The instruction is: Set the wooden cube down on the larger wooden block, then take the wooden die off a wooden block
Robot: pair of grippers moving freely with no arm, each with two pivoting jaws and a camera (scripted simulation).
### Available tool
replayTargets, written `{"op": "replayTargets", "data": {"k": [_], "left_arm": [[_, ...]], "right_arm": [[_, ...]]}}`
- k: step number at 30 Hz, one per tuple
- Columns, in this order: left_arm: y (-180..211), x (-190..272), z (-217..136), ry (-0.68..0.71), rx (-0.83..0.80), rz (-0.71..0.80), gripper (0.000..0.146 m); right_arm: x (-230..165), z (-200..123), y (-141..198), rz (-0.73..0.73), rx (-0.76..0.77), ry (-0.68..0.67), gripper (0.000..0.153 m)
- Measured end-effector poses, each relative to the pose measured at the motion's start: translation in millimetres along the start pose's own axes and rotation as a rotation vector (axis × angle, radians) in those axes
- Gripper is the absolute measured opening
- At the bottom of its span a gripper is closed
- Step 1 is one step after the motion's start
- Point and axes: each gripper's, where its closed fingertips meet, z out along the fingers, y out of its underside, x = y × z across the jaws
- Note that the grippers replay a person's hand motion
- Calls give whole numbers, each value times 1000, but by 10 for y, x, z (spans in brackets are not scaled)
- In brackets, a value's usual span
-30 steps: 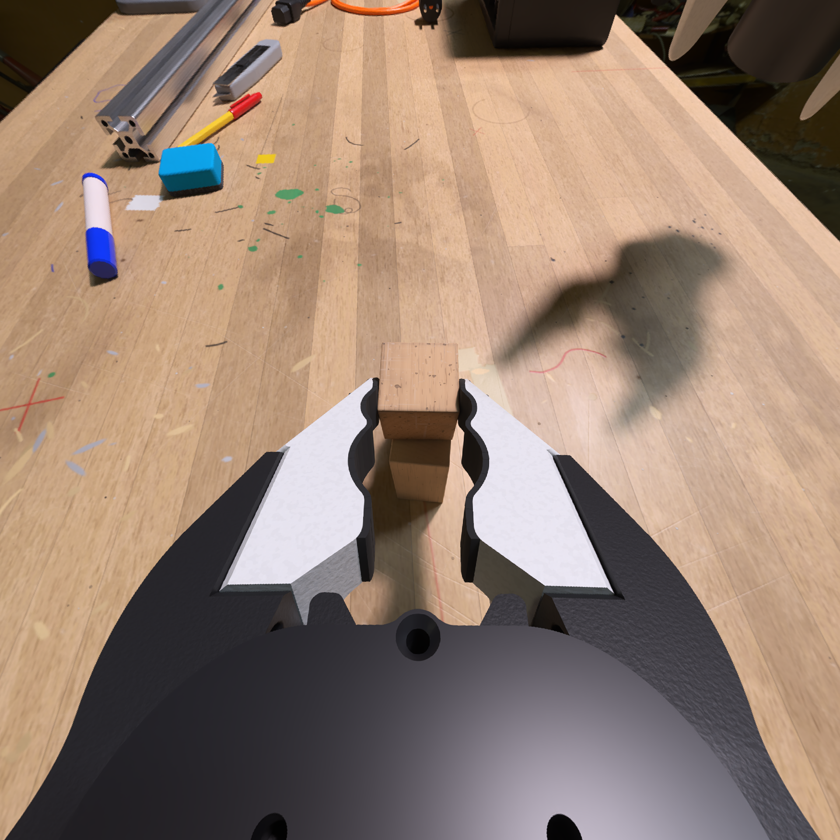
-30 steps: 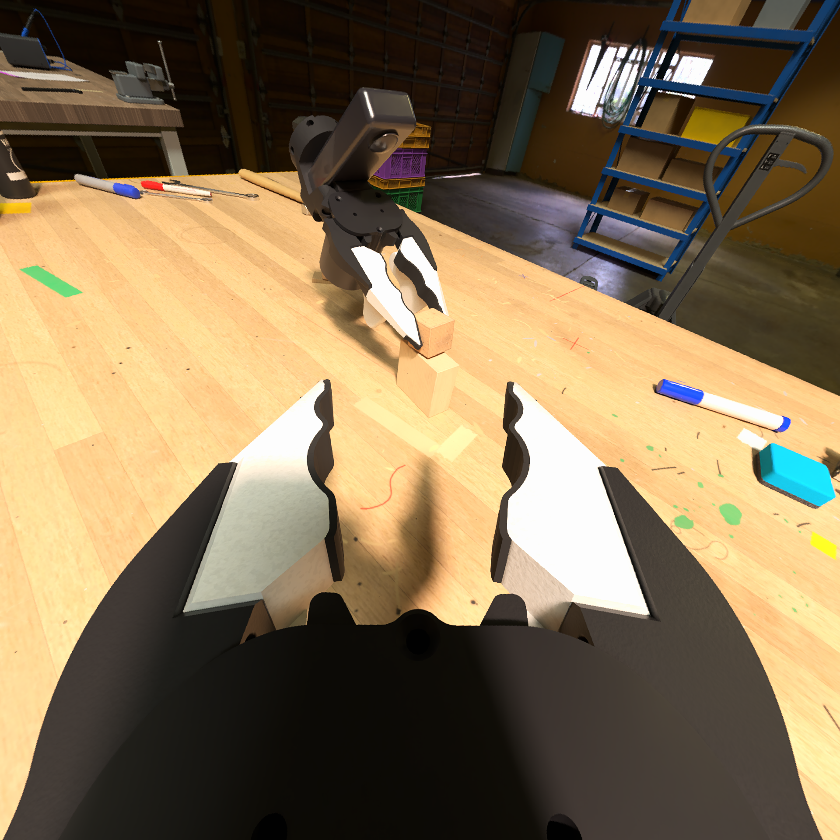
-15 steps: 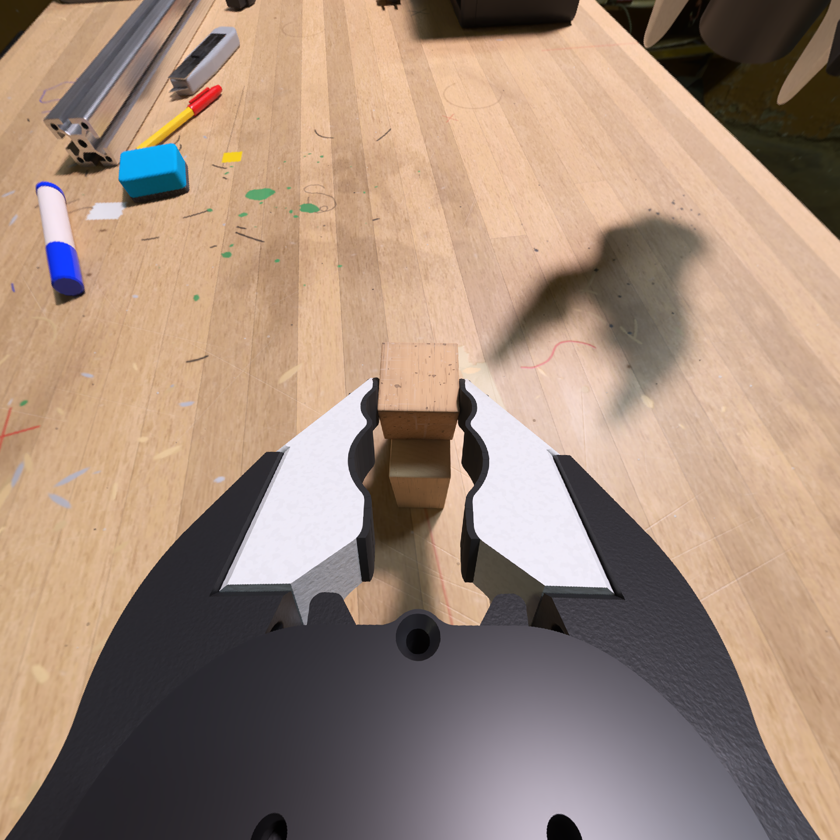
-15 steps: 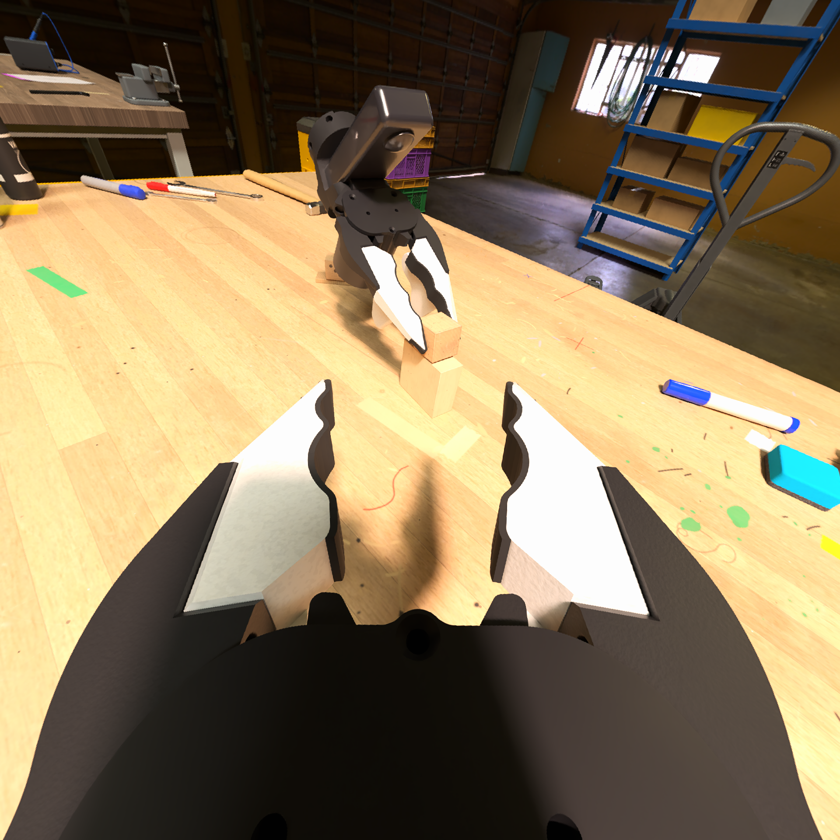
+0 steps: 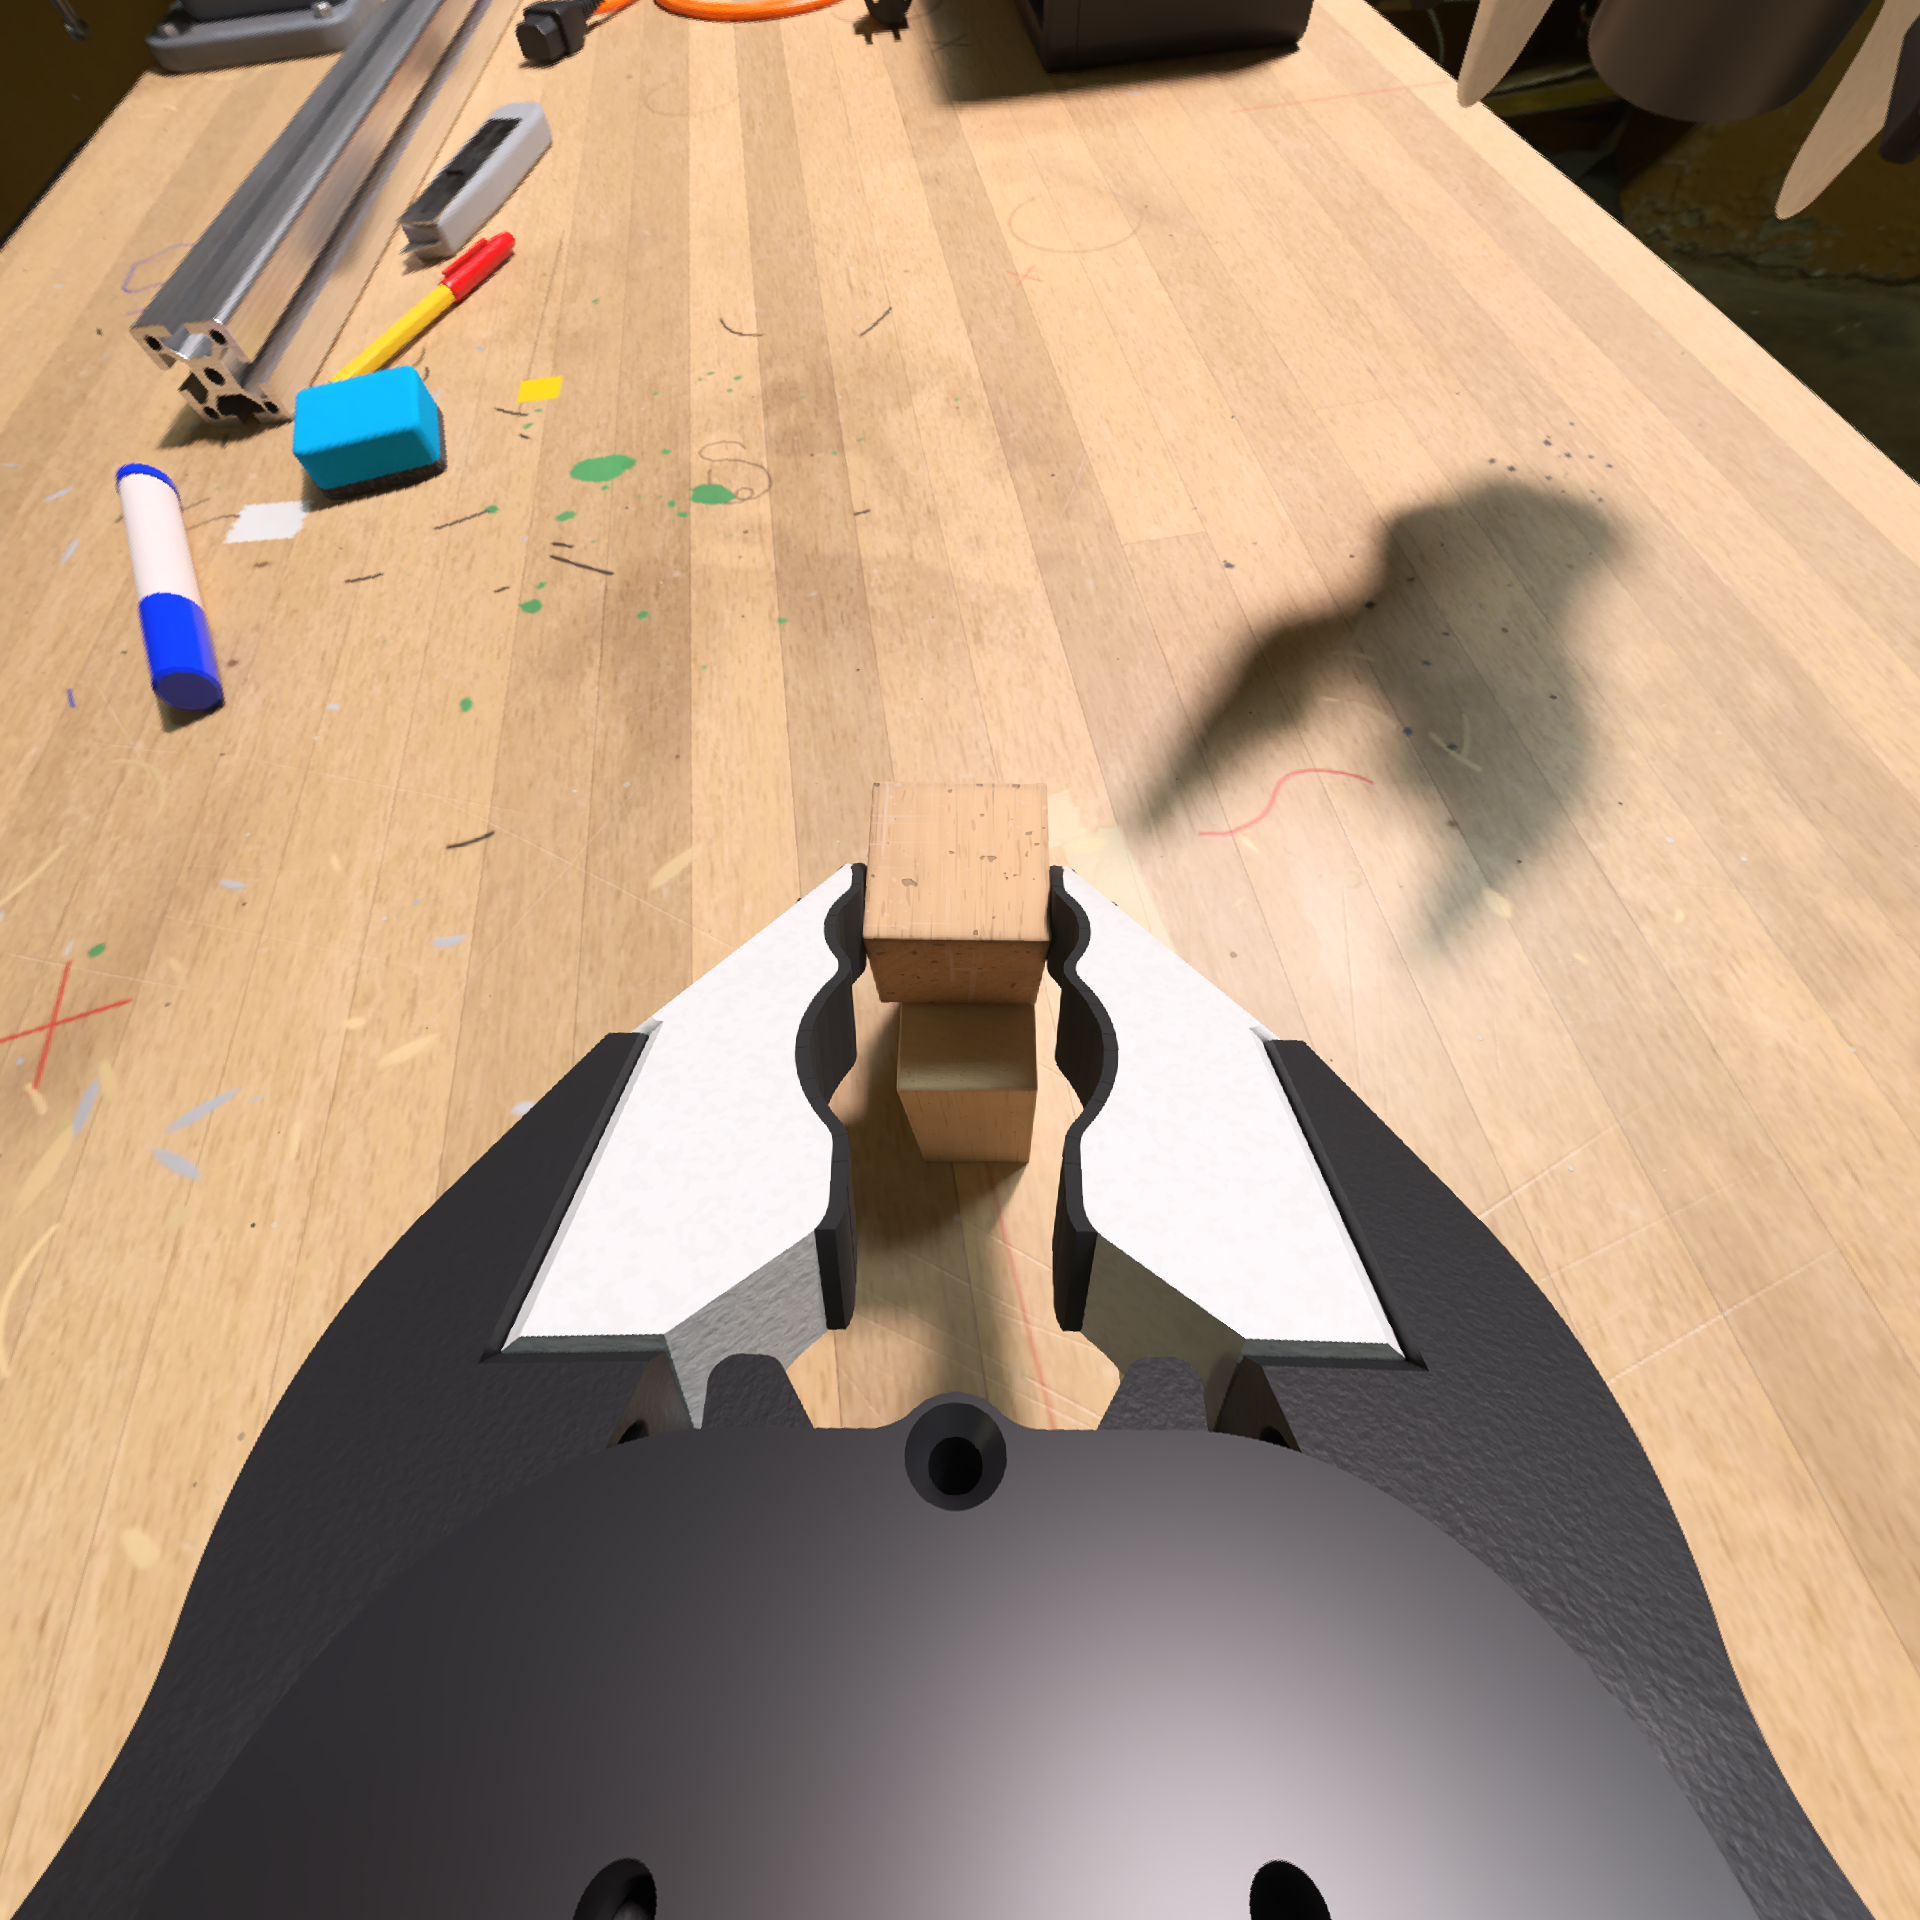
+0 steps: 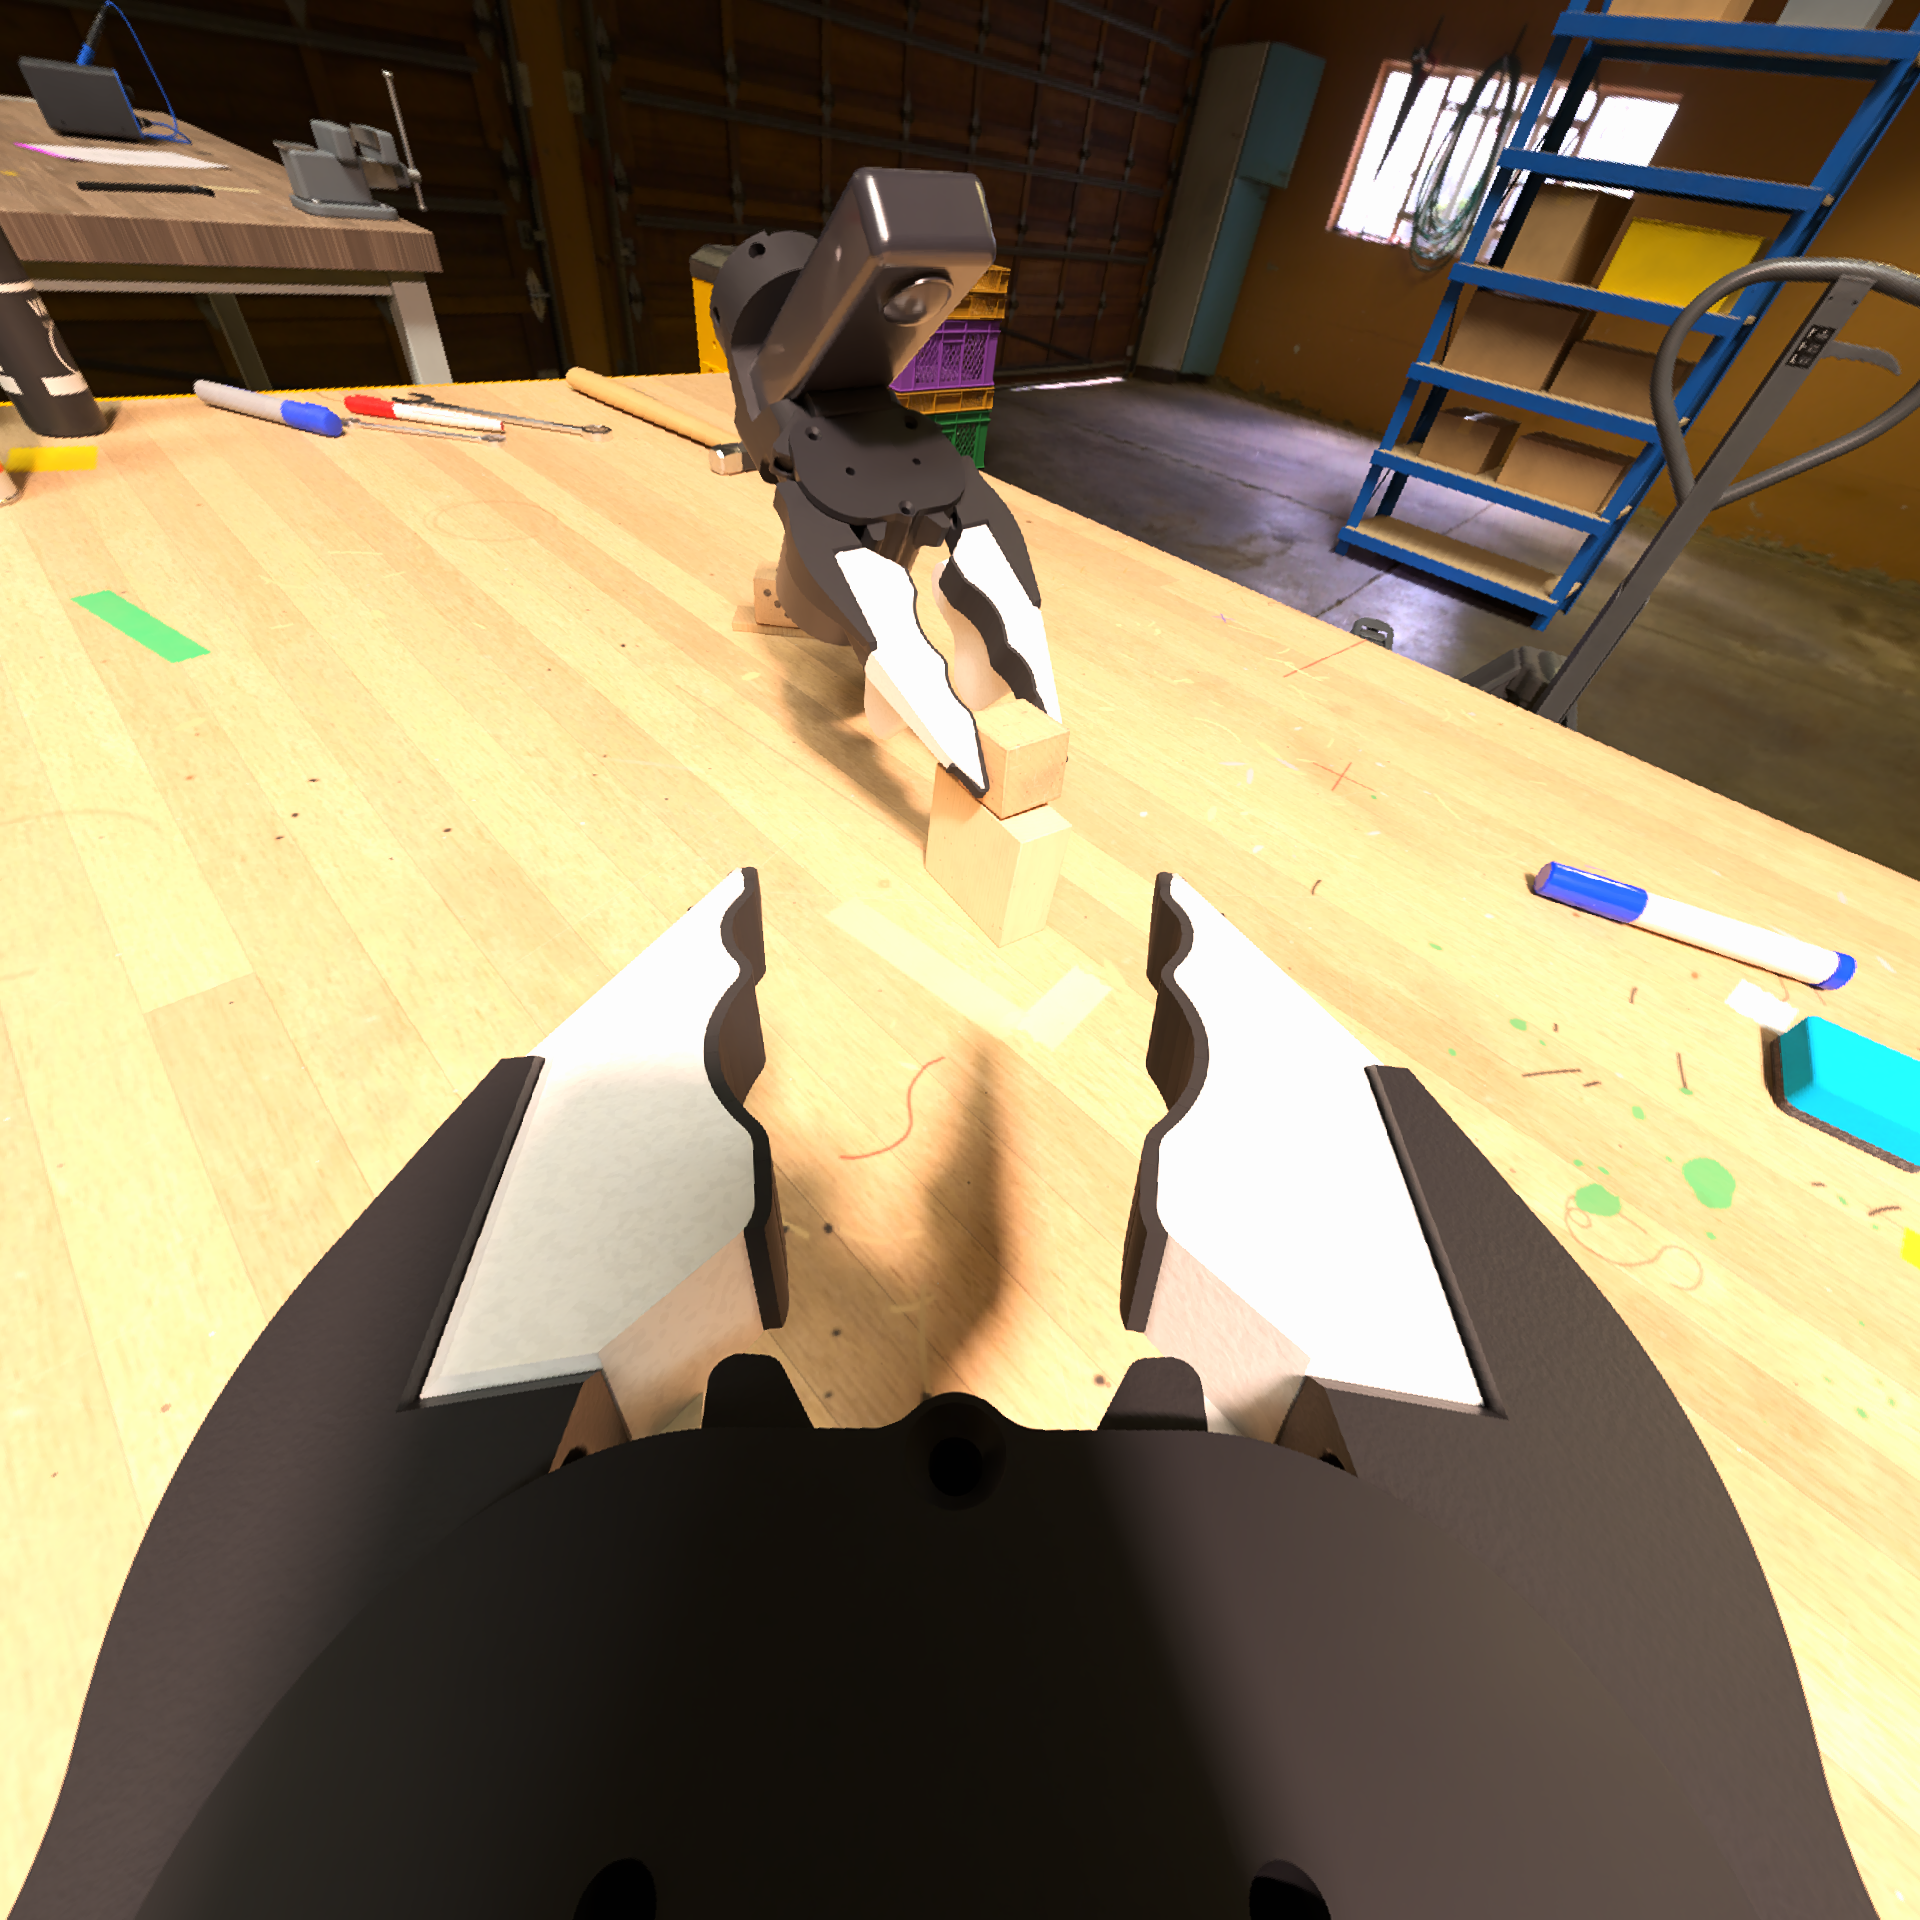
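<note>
My left gripper (image 5: pixel 956 904) is shut on the small wooden cube (image 5: pixel 956 878), pinched between its fingertips. The larger, paler wooden block (image 5: pixel 966 1091) stands upright on the bench right beneath the cube. In the right wrist view the left gripper (image 6: pixel 997 743) tilts down and the cube (image 6: pixel 1029 764) rests at the top rear edge of the block (image 6: pixel 997 868). My right gripper (image 6: pixel 956 876) is open and empty, low over the bench just short of the block. A small wooden piece on a flat wooden base (image 6: pixel 767 608) shows behind the left gripper, mostly hidden.
A blue-capped marker (image 5: pixel 166 582), blue eraser (image 5: pixel 366 426), red-and-yellow pen (image 5: pixel 436 301), grey box (image 5: pixel 478 177) and aluminium rail (image 5: pixel 281 218) lie at the left. The bench edge (image 5: pixel 1714 332) runs along the right. Markers (image 6: pixel 270 405) and a hammer handle (image 6: pixel 649 405) lie at the far edge.
The left gripper has shifted only slightly, keeping the cube in its grip over the block. The right gripper has stayed open and nearly still.
</note>
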Motion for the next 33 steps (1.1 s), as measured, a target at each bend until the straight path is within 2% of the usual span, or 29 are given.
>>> {"op": "replayTargets", "data": {"k": [20,33], "left_arm": [[14,33,4,37,-59,1,34],[43,75,-17,54,-75,-77,37]], "right_arm": [[2,0,21,0,-11,-1,75],[-12,-7,32,5,-14,-10,75]]}}
